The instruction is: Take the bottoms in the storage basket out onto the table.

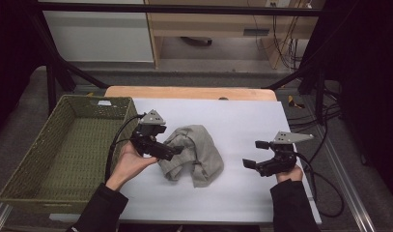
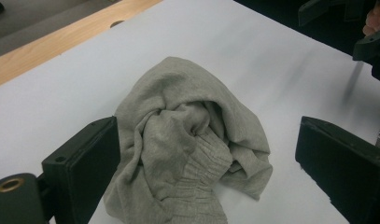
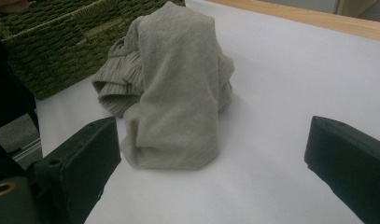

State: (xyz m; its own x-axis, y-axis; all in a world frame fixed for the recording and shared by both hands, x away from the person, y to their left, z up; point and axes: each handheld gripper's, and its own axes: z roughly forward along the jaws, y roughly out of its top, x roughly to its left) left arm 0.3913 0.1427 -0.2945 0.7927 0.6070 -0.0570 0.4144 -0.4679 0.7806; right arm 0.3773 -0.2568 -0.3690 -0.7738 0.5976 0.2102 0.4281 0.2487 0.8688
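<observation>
both tongs gape empty — left tongs (image 1: 177,151) beside crumpled grey cloth (image 1: 196,152), right tongs (image 1: 255,154) apart; no writing legible.

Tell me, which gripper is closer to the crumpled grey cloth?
Left. The left gripper is right at the grey cloth's left edge, jaws open around it. The right gripper hangs open off to the cloth's right, with bare white table between.
</observation>
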